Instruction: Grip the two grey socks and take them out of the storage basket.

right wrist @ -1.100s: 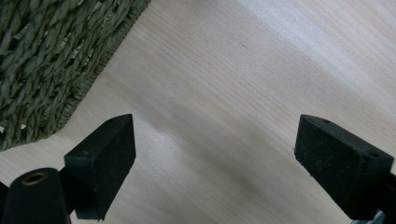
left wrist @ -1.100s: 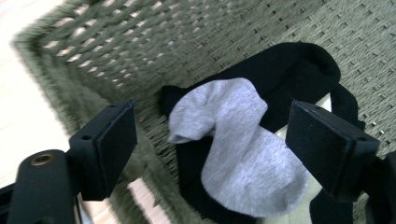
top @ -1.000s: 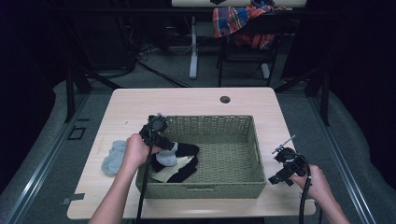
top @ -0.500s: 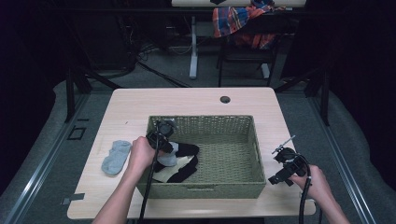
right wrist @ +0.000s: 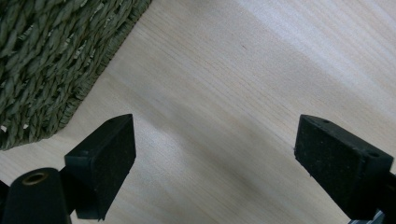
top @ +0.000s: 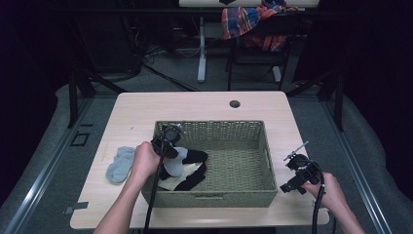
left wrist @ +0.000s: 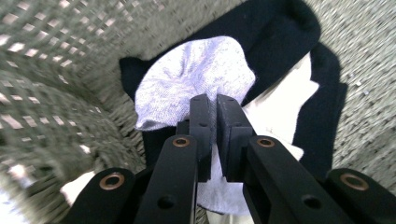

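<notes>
Your left gripper's (left wrist: 209,106) jaws hide part of the grey sock (left wrist: 196,79); the basket (left wrist: 56,60) wall blurs, and the black sock (left wrist: 280,28) runs off-frame.

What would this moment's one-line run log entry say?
left hand-held gripper: shut on grey sock | basket | right hand-held gripper: open over table

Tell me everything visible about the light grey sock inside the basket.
The light grey knit sock is soft, crumpled fabric bunched into a rounded mound. It lies at the left end of the green woven wicker basket, on top of a black sock and a white sock. The left gripper has just closed its jaws on a fold of it.
</notes>
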`<action>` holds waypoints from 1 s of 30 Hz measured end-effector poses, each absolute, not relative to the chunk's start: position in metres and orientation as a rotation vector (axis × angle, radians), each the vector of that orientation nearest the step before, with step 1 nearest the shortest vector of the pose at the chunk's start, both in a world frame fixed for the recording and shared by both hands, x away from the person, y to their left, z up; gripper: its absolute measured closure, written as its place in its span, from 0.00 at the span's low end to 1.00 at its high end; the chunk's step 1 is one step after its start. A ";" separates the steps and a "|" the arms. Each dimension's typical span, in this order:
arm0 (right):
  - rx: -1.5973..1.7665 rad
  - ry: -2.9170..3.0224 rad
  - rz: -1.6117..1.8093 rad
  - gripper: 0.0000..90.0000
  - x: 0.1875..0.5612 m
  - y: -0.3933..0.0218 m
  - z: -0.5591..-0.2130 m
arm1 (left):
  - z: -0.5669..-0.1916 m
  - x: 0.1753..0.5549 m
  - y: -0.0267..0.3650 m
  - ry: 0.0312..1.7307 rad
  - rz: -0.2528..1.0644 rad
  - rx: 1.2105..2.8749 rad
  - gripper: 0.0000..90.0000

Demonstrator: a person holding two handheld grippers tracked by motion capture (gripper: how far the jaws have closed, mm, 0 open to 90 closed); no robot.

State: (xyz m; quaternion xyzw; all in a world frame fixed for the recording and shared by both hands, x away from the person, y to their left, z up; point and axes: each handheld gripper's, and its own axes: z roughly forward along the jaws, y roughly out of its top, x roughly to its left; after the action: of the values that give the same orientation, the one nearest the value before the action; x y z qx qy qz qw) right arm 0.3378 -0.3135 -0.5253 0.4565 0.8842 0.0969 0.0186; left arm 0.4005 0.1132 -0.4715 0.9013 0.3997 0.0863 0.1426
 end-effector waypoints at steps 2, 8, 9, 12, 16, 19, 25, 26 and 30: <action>1.416 2.745 0.300 0.13 0.338 -0.314 -0.525 | -0.465 0.398 0.115 1.148 0.259 2.571 0.96; 1.417 2.742 0.302 0.14 0.338 -0.313 -0.525 | -0.449 0.391 0.118 1.124 0.294 2.530 0.96; 1.417 2.742 0.302 0.14 0.338 -0.313 -0.525 | -0.449 0.391 0.118 1.124 0.294 2.530 0.96; 1.418 2.742 0.304 0.14 0.338 -0.313 -0.525 | -0.441 0.388 0.120 1.112 0.297 2.514 0.96; 1.419 2.740 0.300 0.14 0.337 -0.313 -0.525 | -0.433 0.385 0.121 1.097 0.306 2.491 0.96; 1.416 2.736 0.300 0.14 0.337 -0.314 -0.524 | -0.426 0.384 0.123 1.085 0.307 2.471 0.96; 1.412 2.741 0.291 0.14 0.338 -0.314 -0.524 | -0.414 0.380 0.126 1.072 0.319 2.442 0.96; 1.411 2.740 0.289 0.14 0.338 -0.314 -0.524 | -0.413 0.380 0.127 1.072 0.321 2.434 0.96; 1.413 2.743 0.290 0.14 0.338 -0.314 -0.524 | -0.405 0.377 0.131 1.066 0.335 2.411 0.96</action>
State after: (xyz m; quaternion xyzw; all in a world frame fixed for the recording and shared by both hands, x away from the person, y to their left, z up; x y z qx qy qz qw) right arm 0.3381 -0.3140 -0.5243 0.4558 0.8849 0.0935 0.0215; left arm 0.3772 0.1309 -0.4048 0.8808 0.3895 0.1224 0.2400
